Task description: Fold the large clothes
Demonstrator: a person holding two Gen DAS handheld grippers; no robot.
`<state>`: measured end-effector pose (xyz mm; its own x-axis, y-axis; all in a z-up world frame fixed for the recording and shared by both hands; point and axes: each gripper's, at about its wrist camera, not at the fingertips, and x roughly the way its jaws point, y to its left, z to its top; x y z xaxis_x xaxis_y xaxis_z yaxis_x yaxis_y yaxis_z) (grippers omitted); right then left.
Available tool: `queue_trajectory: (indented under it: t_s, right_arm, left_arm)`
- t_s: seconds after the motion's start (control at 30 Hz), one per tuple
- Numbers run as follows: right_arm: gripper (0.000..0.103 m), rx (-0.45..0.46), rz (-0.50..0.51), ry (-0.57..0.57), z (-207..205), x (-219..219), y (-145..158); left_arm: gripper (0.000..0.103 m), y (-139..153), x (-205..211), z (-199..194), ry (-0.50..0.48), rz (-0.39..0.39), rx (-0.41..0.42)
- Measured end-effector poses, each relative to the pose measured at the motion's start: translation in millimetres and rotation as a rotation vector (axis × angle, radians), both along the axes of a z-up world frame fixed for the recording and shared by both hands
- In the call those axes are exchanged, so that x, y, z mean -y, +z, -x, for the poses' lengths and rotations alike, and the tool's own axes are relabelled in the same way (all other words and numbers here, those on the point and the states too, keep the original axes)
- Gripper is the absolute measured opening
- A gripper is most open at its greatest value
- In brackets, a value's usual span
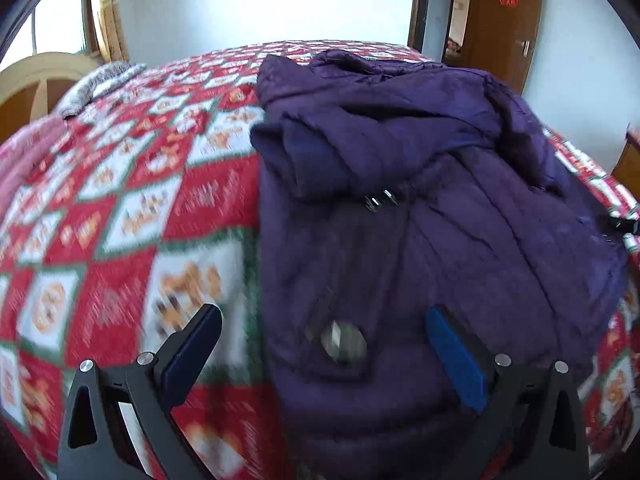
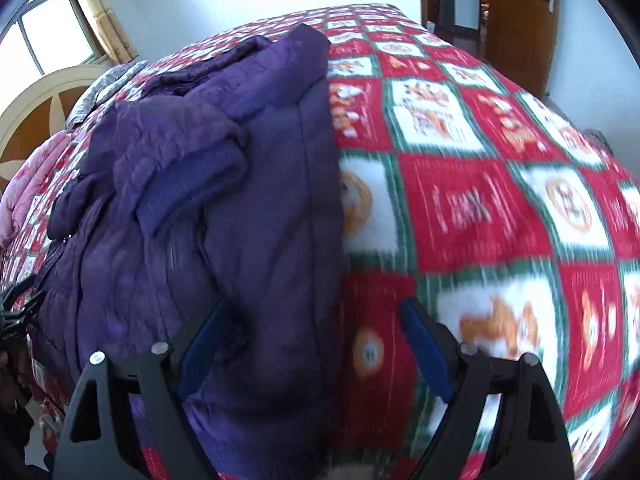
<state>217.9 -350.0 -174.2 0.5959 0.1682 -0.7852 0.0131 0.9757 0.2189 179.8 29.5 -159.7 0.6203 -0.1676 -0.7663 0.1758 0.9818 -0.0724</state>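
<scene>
A bed covered by a red-and-white checked quilt carries a partly folded purple padded jacket.

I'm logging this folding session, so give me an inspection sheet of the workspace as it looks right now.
Surface: bed with red, white and green quilt.
Job's things: purple jacket lying on the quilt, sleeves folded in over the body.
Clutter: grey cloth and pink bedding near the headboard.
Grippers: left gripper open, over the jacket's near left edge; right gripper open, over its near right edge.
Cables: nothing seen.
Surroundings: window, wooden door, white walls.
</scene>
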Motion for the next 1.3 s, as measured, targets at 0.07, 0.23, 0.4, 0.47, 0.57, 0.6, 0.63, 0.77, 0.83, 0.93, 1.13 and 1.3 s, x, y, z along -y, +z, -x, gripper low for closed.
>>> queue_trajectory:
  t_s: [0.07, 0.23, 0.4, 0.47, 0.57, 0.6, 0.63, 0.77, 0.83, 0.93, 1.13, 1.3]
  right_arm:
    - [0.088, 0.027, -0.06, -0.03, 6, 7, -3]
    - [0.053, 0.003, -0.14, -0.006, 11, -4, -2]
    - [0.037, 0.025, -0.301, -0.005, 23, 3, -12]
    - [0.034, 0.03, -0.342, 0.0, 35, 0, -10]
    - [0.032, 0.045, -0.345, 0.029, 57, -9, 1]
    - [0.032, 0.051, -0.364, 0.037, 66, -10, 5]
    - [0.031, 0.057, -0.39, 0.045, 80, -9, 8]
    - [0.029, 0.077, -0.446, 0.07, 132, -8, 21]
    - [0.028, 0.092, -0.458, 0.086, 160, -9, 32]
    - [0.026, 0.139, -0.467, 0.111, 185, -13, 57]
    - [0.025, 0.254, -0.497, 0.137, 172, -9, 105]
    - [0.025, 0.3, -0.512, 0.114, 109, -3, 139]
  left_arm:
    - [0.102, -5, -6, 8, 0.019, 0.062, 0.001]
    - [0.076, -4, -8, 11, -0.01, 0.176, -0.017]
    - [0.034, 3, -10, 18, -0.063, 0.188, 0.03]
    - [0.025, 14, -14, 27, -0.093, 0.19, 0.052]
    - [0.021, 30, -21, 50, -0.126, 0.188, 0.085]
    - [0.02, 35, -26, 59, -0.132, 0.206, 0.092]
    - [0.02, 39, -32, 66, -0.136, 0.232, 0.092]
    - [0.02, 67, -54, 123, -0.176, 0.35, 0.116]
    - [0.02, 80, -59, 141, -0.204, 0.395, 0.11]
    - [0.02, 106, -64, 164, -0.256, 0.426, 0.132]
    - [0.02, 139, -71, 139, -0.304, 0.506, 0.16]
    - [0.02, 159, -79, 58, -0.314, 0.57, 0.162]
